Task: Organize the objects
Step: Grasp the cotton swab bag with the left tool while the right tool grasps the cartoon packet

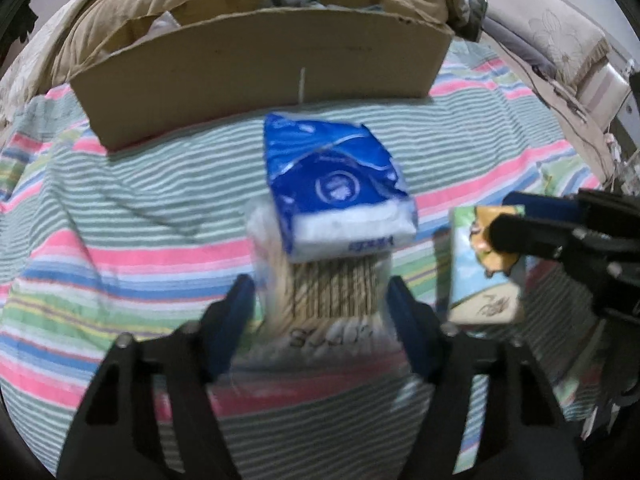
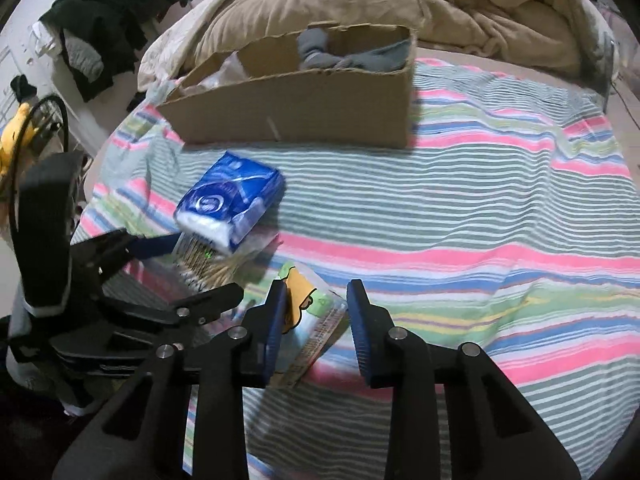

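While both claws reach down over a bed covered in a striped sheet (image 2: 480,200), the grasping step of the tidying is under way. At the centre of the left wrist view, the left claw (image 1: 320,300) stands spread around a clear packet of thin sticks (image 1: 336,292), with its blue pads beside the packet's edges; blur makes it hard to tell if they press yet. A blue tissue pack (image 1: 336,176) lies on top of that packet's far end. At lower centre of the right wrist view, the right claw (image 2: 316,320) has a small cartoon-printed pack (image 2: 312,320) between its pads; the left pad touches it, while the right pad appears apart, so it seems not yet pinched. An open cardboard box (image 2: 296,108), already holding grey cloth, sits at upper centre. Next, each claw likely needs a firm pinch, then a lift toward the box.
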Demonstrator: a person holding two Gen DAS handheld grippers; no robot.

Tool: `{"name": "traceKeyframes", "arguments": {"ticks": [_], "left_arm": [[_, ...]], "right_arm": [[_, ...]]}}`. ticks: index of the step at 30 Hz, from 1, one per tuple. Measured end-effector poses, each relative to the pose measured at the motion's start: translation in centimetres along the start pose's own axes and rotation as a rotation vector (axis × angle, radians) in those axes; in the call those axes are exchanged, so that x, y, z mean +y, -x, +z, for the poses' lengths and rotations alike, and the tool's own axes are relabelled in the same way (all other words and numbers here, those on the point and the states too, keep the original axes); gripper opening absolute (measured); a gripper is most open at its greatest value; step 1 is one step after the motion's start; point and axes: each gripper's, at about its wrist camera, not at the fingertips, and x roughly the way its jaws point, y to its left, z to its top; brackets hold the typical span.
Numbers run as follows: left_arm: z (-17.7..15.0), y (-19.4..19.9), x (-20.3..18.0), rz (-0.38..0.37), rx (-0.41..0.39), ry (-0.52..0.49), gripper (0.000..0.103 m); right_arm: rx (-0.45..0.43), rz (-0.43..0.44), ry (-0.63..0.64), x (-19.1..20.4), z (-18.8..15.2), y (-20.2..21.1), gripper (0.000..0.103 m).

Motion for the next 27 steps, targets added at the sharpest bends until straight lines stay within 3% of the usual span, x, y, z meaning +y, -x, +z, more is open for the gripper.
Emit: {"name": "traceKeyframes", "arguments": {"ticks": [2,6,27], "left_arm": [[0.1,0.0,0.0,-0.012,-0.005,0.000,0.054],[0.2,0.5,0.5,-0.042,-0.015,0.016,0.046],[-0.6,8.9,3.7,-0.074,-0.144,0.086,0.044]], "right_arm": [[-0.001,0.003,-0.008,-0.3,0.1,0.0,0.033],[-0.014,-0.001,-0.007,-0.5,0.4,0.5,0.033],[-0.101,-0.028,0.031,1.2,2.6,4.2,0.028]]}}
